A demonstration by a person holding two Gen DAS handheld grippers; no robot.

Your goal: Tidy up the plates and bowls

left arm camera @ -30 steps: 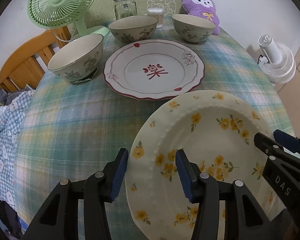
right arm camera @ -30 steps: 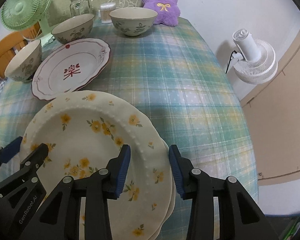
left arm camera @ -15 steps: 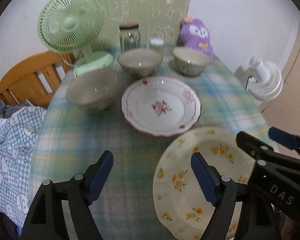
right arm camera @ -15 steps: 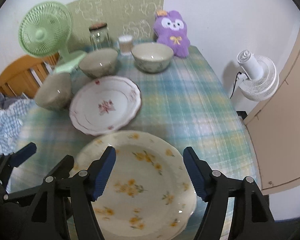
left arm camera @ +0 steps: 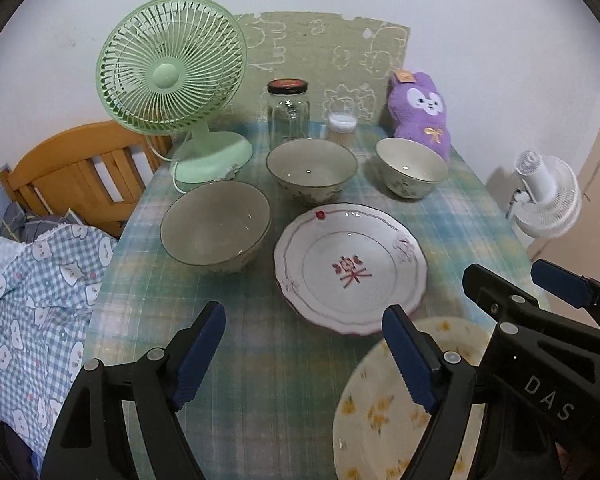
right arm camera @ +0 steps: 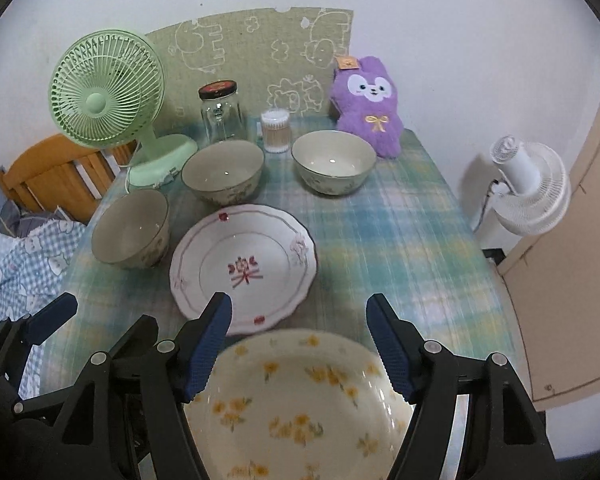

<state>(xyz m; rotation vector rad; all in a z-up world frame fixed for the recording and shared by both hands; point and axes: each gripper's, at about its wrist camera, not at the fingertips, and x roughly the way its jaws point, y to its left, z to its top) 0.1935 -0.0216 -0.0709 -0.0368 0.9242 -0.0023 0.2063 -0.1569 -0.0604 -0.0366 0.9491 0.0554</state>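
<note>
Both tools spread wide, empty: left gripper [left arm camera: 304, 354] and right gripper [right arm camera: 300, 344], jaws just opened. Below them, at the near table edge, the yellow-flowered plate [right arm camera: 300, 404], free of any pad. Just beyond, the red-rimmed plate [right arm camera: 242, 268]. Farther off, three bowls: left [right arm camera: 132, 232], middle [right arm camera: 222, 172], right [right arm camera: 334, 164]. All on the plaid tablecloth [right arm camera: 400, 240].

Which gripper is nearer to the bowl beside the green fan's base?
Left. The left gripper hangs open just in front of that bowl; the right gripper, also open, hangs farther right, above the yellow-flowered plate.
</note>
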